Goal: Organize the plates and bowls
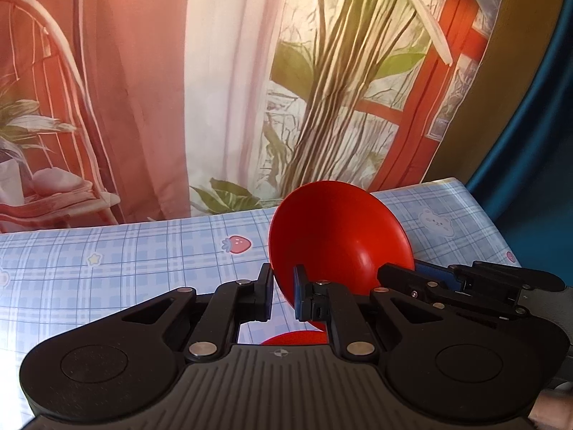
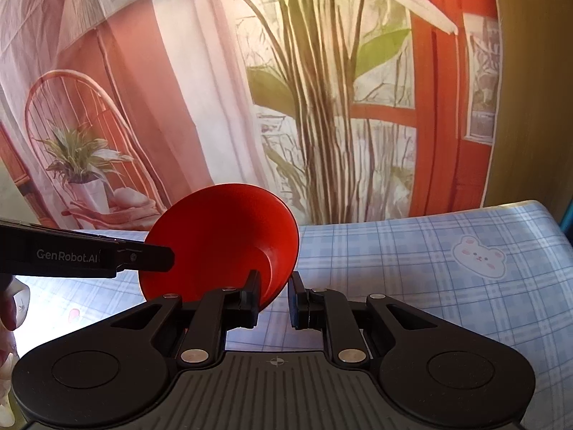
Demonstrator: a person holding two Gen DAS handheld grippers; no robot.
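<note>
A red bowl [image 1: 340, 236] is held tilted above the table, its hollow facing the cameras. My left gripper [image 1: 283, 294] is shut on the bowl's rim at its lower left. My right gripper [image 2: 274, 294] is shut on the same bowl's [image 2: 222, 243] lower right rim; in the left wrist view it reaches in from the right [image 1: 404, 279]. The left gripper shows in the right wrist view as a black arm [image 2: 154, 256] at the bowl's left edge. A second red dish [image 1: 297, 337] lies low between the left gripper's fingers, mostly hidden.
The table wears a blue checked cloth [image 1: 143, 258] with strawberry and bear prints. A printed backdrop of curtains, plants and a chair [image 2: 215, 89] hangs behind the table. The table's right edge [image 1: 480, 208] meets a blue curtain.
</note>
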